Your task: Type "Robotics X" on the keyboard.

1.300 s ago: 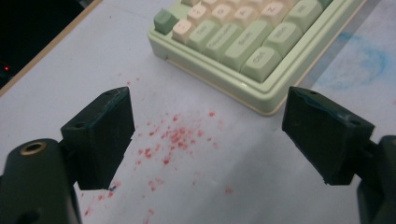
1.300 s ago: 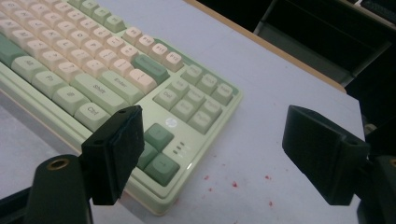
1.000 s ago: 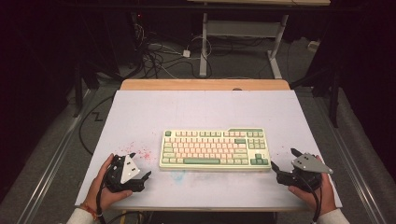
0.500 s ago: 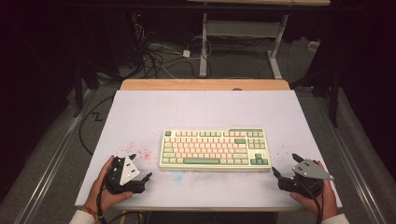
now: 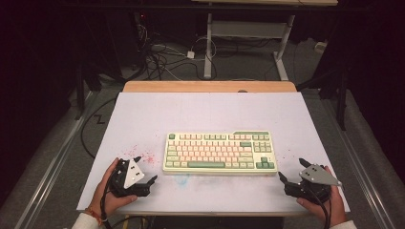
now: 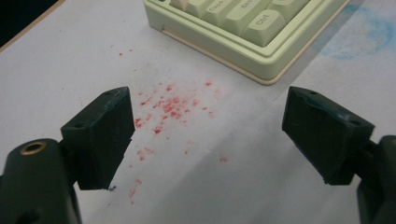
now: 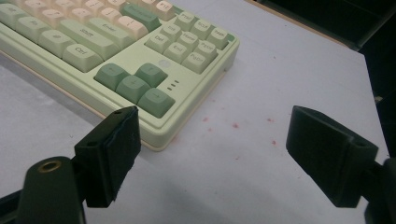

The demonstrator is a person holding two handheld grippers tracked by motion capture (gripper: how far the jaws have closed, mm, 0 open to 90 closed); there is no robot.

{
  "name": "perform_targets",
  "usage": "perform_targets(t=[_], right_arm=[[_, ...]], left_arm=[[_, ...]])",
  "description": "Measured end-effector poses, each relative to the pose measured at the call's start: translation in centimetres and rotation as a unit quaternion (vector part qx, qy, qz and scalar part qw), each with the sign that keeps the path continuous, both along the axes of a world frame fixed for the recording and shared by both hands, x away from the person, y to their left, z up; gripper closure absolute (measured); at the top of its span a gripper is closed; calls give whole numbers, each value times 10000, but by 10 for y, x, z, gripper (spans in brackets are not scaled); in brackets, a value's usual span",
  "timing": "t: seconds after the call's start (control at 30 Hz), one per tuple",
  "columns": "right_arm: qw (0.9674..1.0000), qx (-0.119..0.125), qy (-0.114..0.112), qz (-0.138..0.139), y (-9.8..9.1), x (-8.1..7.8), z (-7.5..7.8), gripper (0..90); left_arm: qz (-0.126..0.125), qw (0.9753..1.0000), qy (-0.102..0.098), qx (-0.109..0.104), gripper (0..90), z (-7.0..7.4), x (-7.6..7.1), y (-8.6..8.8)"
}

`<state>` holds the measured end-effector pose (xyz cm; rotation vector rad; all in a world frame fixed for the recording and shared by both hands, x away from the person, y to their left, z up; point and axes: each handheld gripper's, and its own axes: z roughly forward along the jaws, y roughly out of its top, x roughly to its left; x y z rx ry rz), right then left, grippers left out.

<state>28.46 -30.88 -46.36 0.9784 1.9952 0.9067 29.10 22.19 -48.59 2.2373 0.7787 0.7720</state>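
Note:
A pale green keyboard (image 5: 219,152) with cream, pink and dark green keys lies flat in the middle of the white table top (image 5: 210,114). My left gripper (image 5: 145,169) rests near the front left, a short way left of the keyboard, jaws wide apart with nothing between them. In the left gripper view the keyboard's near left corner (image 6: 261,42) lies ahead of the open left gripper (image 6: 208,135). My right gripper (image 5: 292,169) sits at the front right, open and empty. The right gripper view shows the keyboard's arrow-key corner (image 7: 154,88) just beyond my right gripper (image 7: 212,156).
Red specks (image 6: 170,105) stain the table between the left jaws, and a faint blue smudge (image 6: 364,35) lies by the keyboard's front. A wooden strip (image 5: 210,86) edges the far side. Cables (image 5: 167,57) and desk legs (image 5: 208,43) stand on the floor beyond.
Both hands have drawn slightly back toward the front edge of the table. The right gripper has dropped a little lower. The keyboard has not moved.

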Motion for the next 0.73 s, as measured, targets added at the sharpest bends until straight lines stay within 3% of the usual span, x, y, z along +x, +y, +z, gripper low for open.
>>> perform_targets(t=[0.13,0.43,0.73], right_arm=[[10000,46,69,-9,-1,1,-1,185],[10000,10,81,41,3,1,-1,192],[10000,7,-17,50,5,2,1,196]], left_arm=[[-2,9999,-145,-47,159,3,-2,-1],[6,9999,-112,73,160,0,1,0],[79,9999,-95,33,160,1,1,2]])
